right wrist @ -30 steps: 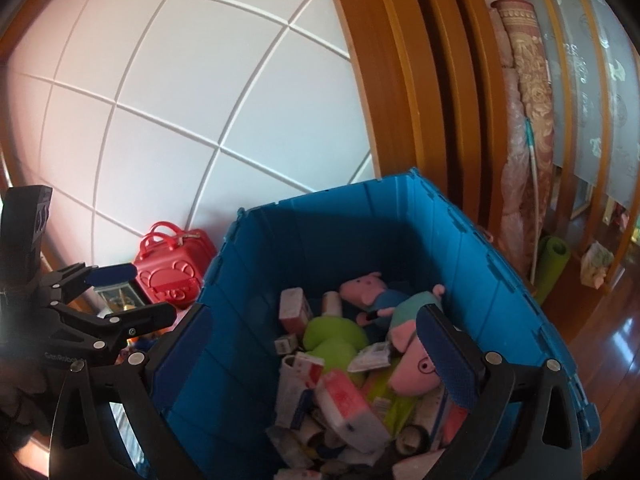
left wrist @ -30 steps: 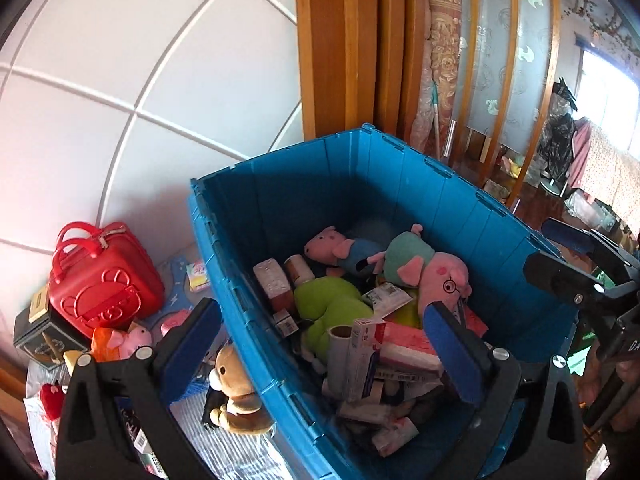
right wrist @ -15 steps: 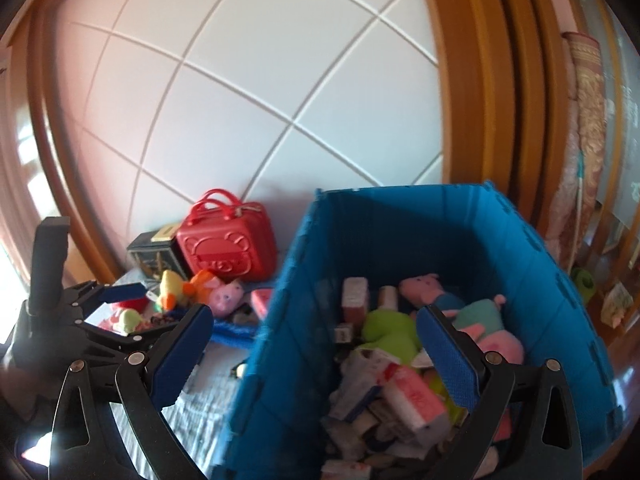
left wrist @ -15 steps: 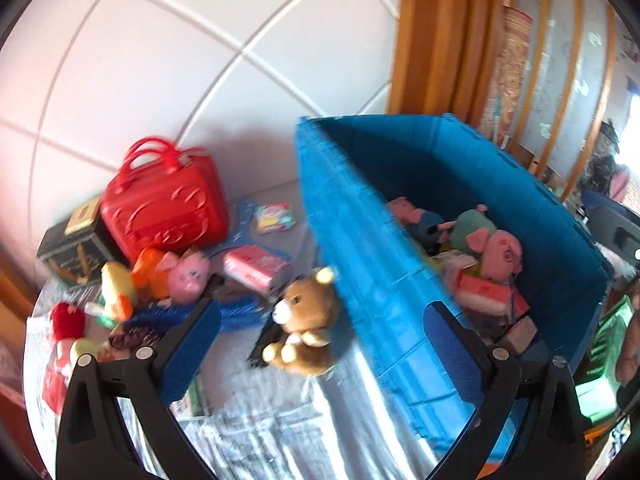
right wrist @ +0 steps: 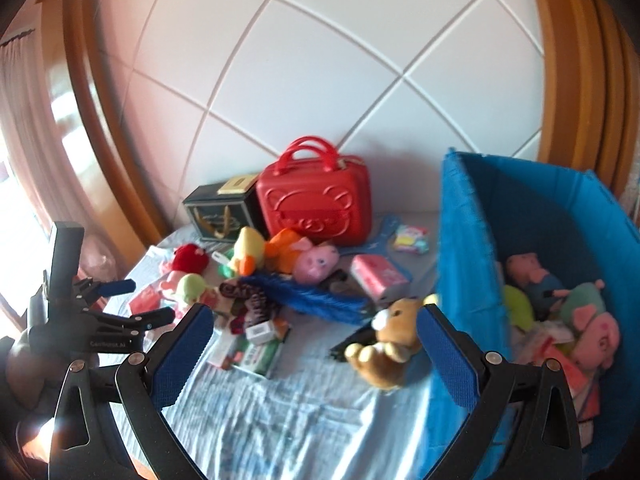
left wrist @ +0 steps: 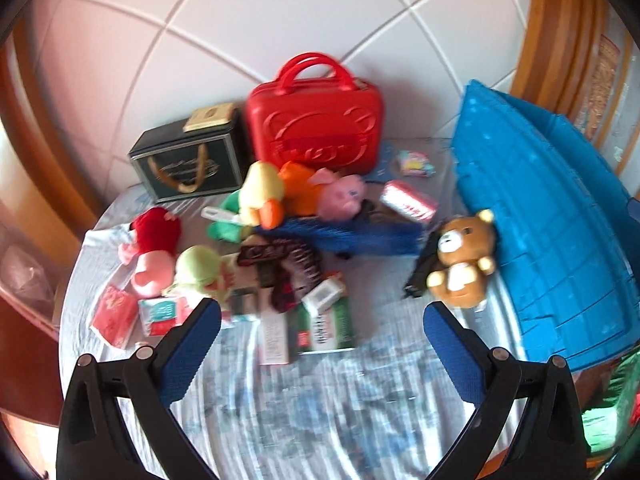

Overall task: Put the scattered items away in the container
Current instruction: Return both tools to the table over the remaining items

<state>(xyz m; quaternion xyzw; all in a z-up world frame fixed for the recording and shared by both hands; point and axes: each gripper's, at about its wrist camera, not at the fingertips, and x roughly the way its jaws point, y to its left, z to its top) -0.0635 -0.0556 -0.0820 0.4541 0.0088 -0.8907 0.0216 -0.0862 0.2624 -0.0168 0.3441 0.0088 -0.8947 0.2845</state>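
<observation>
blue container (right wrist: 532, 240) right of frame, part-filled | both views swung off it onto the loose pile mid-frame: next pick, brown bear (left wrist: 460, 256) touching its wall | left hand-held gripper (left wrist: 320, 344) wide, empty | right hand-held gripper (right wrist: 316, 344) wide, empty | red case (left wrist: 316, 120), dark tin (left wrist: 188, 160) rear | labels blurred, unreadable

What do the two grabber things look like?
Both the left gripper and the right gripper have black frames with triangle-shaped cutouts and small silver bolts. Their jaws carry flat, bumpy blue pads. In the right wrist view, the left gripper shows small white lettering on its black side, too blurry to read.
</observation>
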